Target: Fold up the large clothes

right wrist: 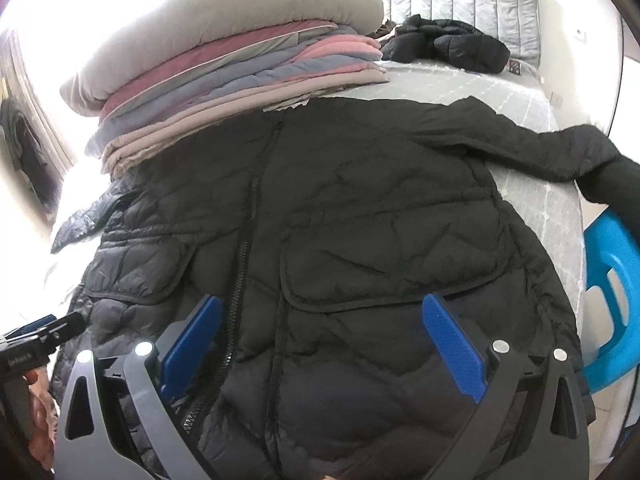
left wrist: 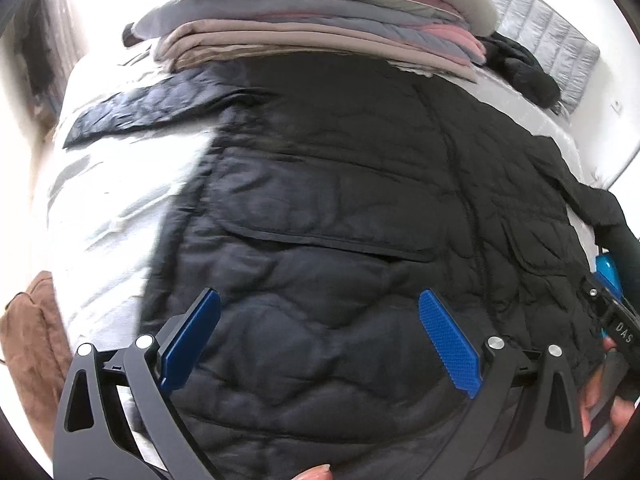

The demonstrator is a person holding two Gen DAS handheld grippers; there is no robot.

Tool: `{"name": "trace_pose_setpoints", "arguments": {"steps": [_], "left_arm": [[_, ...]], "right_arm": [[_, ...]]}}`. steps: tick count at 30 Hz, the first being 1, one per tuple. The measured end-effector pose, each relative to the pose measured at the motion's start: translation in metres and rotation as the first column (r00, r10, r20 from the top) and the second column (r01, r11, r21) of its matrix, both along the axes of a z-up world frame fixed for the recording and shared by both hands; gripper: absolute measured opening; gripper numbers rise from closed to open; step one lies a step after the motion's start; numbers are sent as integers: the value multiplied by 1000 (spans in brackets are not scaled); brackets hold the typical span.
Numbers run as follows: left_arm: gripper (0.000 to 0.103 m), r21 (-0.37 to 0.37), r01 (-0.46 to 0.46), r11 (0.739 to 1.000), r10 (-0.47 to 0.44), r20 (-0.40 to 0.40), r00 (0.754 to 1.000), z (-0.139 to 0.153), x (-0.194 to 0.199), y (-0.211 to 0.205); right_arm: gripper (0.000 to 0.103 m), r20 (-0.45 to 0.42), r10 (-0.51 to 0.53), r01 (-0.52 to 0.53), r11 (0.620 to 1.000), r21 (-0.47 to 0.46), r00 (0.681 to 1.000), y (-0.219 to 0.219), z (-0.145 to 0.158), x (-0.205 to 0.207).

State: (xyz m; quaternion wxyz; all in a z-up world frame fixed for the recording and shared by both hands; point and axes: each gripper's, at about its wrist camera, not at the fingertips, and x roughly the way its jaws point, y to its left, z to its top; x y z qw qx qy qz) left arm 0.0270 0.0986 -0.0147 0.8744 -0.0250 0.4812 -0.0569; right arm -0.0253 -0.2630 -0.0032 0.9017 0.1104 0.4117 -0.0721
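Note:
A black quilted jacket (left wrist: 340, 208) lies spread front-up on a bed, zipper down the middle, flap pockets showing; it also fills the right wrist view (right wrist: 360, 220). One sleeve (right wrist: 552, 148) stretches toward the bed's right edge, the other (left wrist: 132, 108) toward the left. My left gripper (left wrist: 320, 300) is open and empty, hovering over the jacket's lower hem. My right gripper (right wrist: 322, 304) is open and empty, over the hem near the zipper. The right gripper's body (left wrist: 616, 320) shows at the left view's right edge; the left gripper's body (right wrist: 36, 344) shows at the right view's left edge.
A stack of folded blankets and clothes (right wrist: 224, 64) lies on the grey mattress (right wrist: 520, 96) just beyond the jacket's collar. Another dark jacket (right wrist: 448, 42) lies bunched near the headboard. A blue plastic chair (right wrist: 612, 292) stands by the bed's right side. A brown cloth (left wrist: 32, 340) is at the left.

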Motion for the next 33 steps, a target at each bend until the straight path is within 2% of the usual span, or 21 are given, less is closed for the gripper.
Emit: {"name": "trace_pose_setpoints", "arguments": {"steps": [4, 6, 10, 12, 13, 15, 17, 20, 21, 24, 27, 30, 31, 32, 33], "left_arm": [[96, 58, -47, 997, 45, 36, 998, 11, 1, 36], [96, 80, -64, 995, 62, 38, 997, 13, 1, 52], [96, 41, -80, 996, 82, -29, 996, 3, -4, 93], [96, 30, -90, 995, 92, -60, 994, -5, -6, 109], [96, 32, -100, 994, 102, -76, 992, -10, -7, 118], [96, 30, -122, 992, 125, -114, 986, -22, -9, 133], [96, -10, -138, 990, 135, -156, 978, -33, -12, 145], [96, -152, -155, 976, 112, -260, 959, -54, -15, 157], [96, -178, -154, 972, 101, -278, 955, -59, -16, 157], [96, -158, -131, 979, 84, -273, 958, -60, -20, 150], [96, -168, -106, 980, 58, -267, 962, -58, -27, 142], [96, -189, -18, 982, -28, -237, 971, -53, -36, 124], [96, -191, 2, 982, -47, -234, 971, -53, -38, 119], [96, -198, 21, 980, -68, -231, 971, -52, -40, 112], [96, -192, 33, 981, -77, -228, 971, -53, -41, 108]], "right_arm": [[97, 21, -5, 4, 997, 73, 1000, -19, 13, -6], [97, 56, -6, -2, 992, 125, 998, -45, 30, -17], [97, 64, -76, 68, 990, 125, 995, -120, 41, -55], [97, 20, -125, 122, 986, 117, 992, -159, 32, -74], [97, -30, -157, 159, 979, 131, 987, -185, 20, -86], [97, -123, -171, 193, 961, 199, 978, -220, -8, -101], [97, -197, -156, 209, 935, 285, 968, -242, -34, -113], [97, -225, -96, 190, 873, 449, 970, -253, -62, -125], [97, -231, -75, 184, 848, 496, 970, -253, -71, -126], [97, -229, -38, 167, 799, 578, 973, -246, -82, -126], [97, -195, -1, 121, 784, 609, 981, -234, -81, -125], [90, -170, 32, 80, 788, 611, 985, -225, -78, -124], [82, -160, 37, 70, 786, 614, 986, -224, -77, -123], [63, -144, 43, 58, 778, 626, 989, -222, -76, -120], [55, -145, 39, 62, 771, 633, 989, -220, -77, -118]]}}
